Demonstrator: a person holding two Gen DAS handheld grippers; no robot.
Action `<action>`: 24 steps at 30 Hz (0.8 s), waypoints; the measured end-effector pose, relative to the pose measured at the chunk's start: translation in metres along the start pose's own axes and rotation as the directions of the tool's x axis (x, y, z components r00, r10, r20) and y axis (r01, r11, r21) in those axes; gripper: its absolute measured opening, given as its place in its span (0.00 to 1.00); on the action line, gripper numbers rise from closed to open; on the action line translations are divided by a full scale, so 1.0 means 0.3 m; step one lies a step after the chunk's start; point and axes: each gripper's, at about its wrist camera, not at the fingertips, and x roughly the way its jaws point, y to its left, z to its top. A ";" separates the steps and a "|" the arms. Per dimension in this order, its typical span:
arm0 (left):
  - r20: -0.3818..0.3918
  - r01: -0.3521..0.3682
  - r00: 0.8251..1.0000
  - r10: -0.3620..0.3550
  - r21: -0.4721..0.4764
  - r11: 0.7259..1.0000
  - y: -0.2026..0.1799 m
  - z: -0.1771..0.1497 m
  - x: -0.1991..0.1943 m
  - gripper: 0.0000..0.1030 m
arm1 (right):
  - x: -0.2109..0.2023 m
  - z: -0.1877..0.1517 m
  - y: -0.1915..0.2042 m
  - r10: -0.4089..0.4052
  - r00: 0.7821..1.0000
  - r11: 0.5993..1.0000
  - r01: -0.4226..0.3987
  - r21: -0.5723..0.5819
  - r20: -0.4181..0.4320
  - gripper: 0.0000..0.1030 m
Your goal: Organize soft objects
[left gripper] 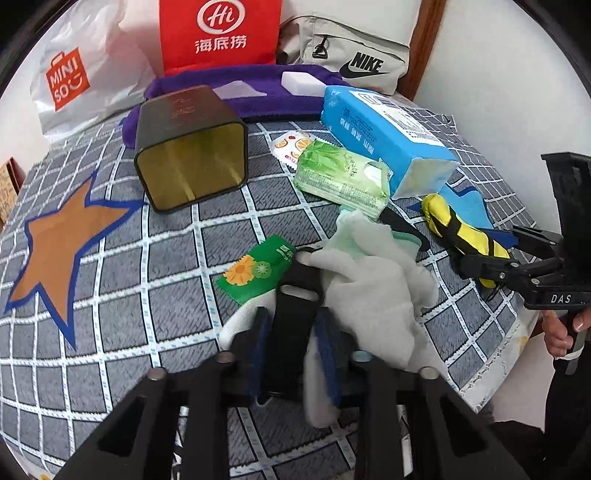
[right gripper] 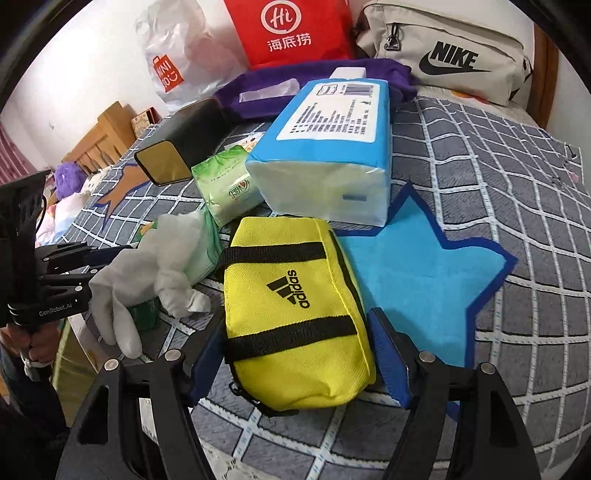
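Note:
A white glove (left gripper: 373,291) lies crumpled on the grey checked bedcover (left gripper: 147,314), over a pale green cloth (right gripper: 201,254). My left gripper (left gripper: 293,317) is shut on the glove's cuff together with a black slotted strap (left gripper: 297,291); in the right wrist view the glove (right gripper: 122,291) hangs from that gripper (right gripper: 99,262). A yellow adidas pouch (right gripper: 295,314) with black bands lies flat beside a blue star patch (right gripper: 424,280). My right gripper (right gripper: 297,325) is open and straddles the pouch, its blue pads (right gripper: 388,347) close to both sides. The pouch (left gripper: 461,229) also shows at the right of the left wrist view.
A blue tissue pack (right gripper: 325,155), a green tissue pack (left gripper: 340,173), a green sachet (left gripper: 258,269) and a black tin lying on its side (left gripper: 188,147) crowd the middle. A purple towel (left gripper: 240,96), a red bag (left gripper: 218,33), a Miniso bag (left gripper: 70,81) and a Nike bag (right gripper: 450,59) line the back.

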 end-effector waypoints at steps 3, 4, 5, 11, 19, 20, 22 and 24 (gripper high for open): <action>0.022 0.028 0.999 -0.027 -0.037 0.999 0.028 0.012 -0.030 0.20 | -0.010 0.005 0.001 0.001 1.000 1.000 0.000 -0.011 0.014 0.65; 0.028 0.044 0.999 -0.042 -0.053 0.998 0.041 0.017 -0.038 0.20 | -0.018 0.008 0.000 0.000 1.000 1.000 0.000 -0.012 0.019 0.64; 0.037 0.059 0.998 -0.056 -0.085 0.995 0.066 0.022 -0.052 0.20 | -0.031 0.012 -0.004 0.001 1.000 1.000 -0.001 -0.011 0.028 0.64; 0.057 0.044 0.998 -0.037 -0.129 0.991 0.114 0.036 -0.082 0.20 | -0.065 0.038 -0.009 0.031 0.999 1.000 -0.031 -0.004 0.044 0.64; 0.073 0.050 0.997 -0.034 -0.227 0.973 0.184 0.047 -0.110 0.20 | -0.108 0.062 0.018 0.058 0.996 0.998 -0.057 -0.027 0.068 0.64; 0.062 0.015 0.998 0.000 -0.230 0.973 0.192 0.048 -0.103 0.20 | -0.111 0.063 0.021 0.057 0.996 0.998 -0.055 -0.032 0.069 0.64; 0.031 -0.075 0.996 0.084 -0.219 0.973 0.205 0.044 -0.080 0.20 | -0.111 0.063 0.023 0.055 0.996 0.998 -0.052 -0.035 0.068 0.64; 0.012 -0.091 0.995 0.096 -0.225 0.970 0.223 0.039 -0.057 0.20 | -0.106 0.059 0.021 0.052 0.997 0.998 -0.051 -0.029 0.062 0.64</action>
